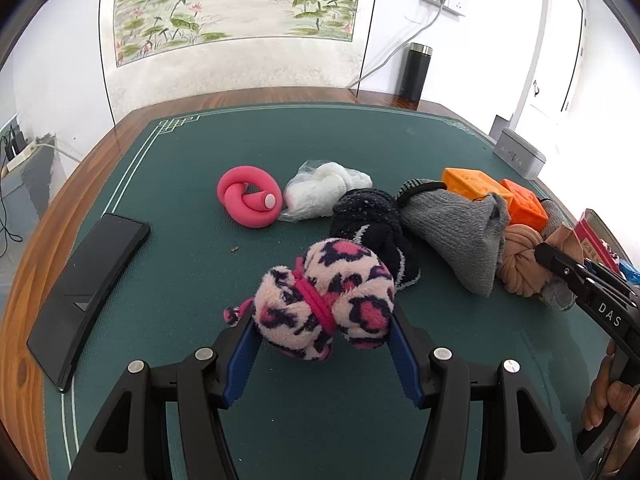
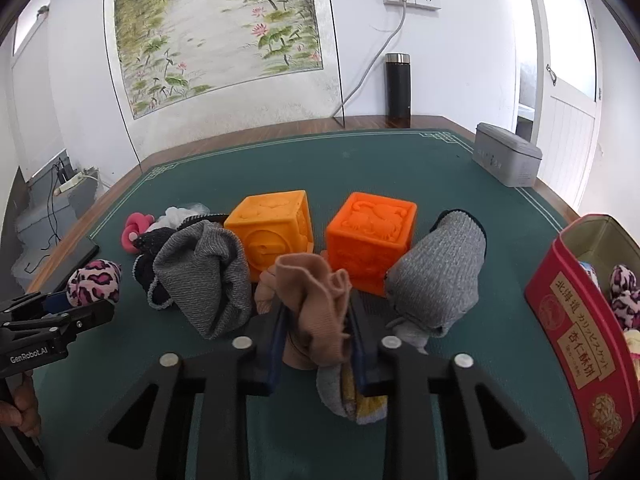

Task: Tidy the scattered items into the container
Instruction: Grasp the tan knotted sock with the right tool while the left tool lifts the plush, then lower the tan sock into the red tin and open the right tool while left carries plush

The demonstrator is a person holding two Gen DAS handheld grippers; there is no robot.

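My left gripper (image 1: pixel 320 320) is shut on a fuzzy pink leopard-print sock ball (image 1: pixel 324 296), held just above the green mat. In the right wrist view my right gripper (image 2: pixel 318 308) is shut on a tan sock (image 2: pixel 316 300) in front of two orange cubes (image 2: pixel 272 232) (image 2: pixel 370 236). A grey and yellow sock (image 2: pixel 348 396) lies under those jaws. The red tin (image 2: pixel 576 344) stands open at the right, with another leopard-print sock ball (image 2: pixel 624 292) inside. Loose on the mat are grey socks (image 2: pixel 208 280) (image 2: pixel 440 264), a dark sock (image 1: pixel 372 220), a pink foam twist (image 1: pixel 250 196) and a white bagged bundle (image 1: pixel 320 188).
A flat black slab (image 1: pixel 88 292) lies at the mat's left edge. A grey lidded tin (image 2: pixel 506 156) sits at the back right and a black flask (image 2: pixel 398 88) stands by the wall. A person's hand (image 1: pixel 608 396) holds the right gripper's handle.
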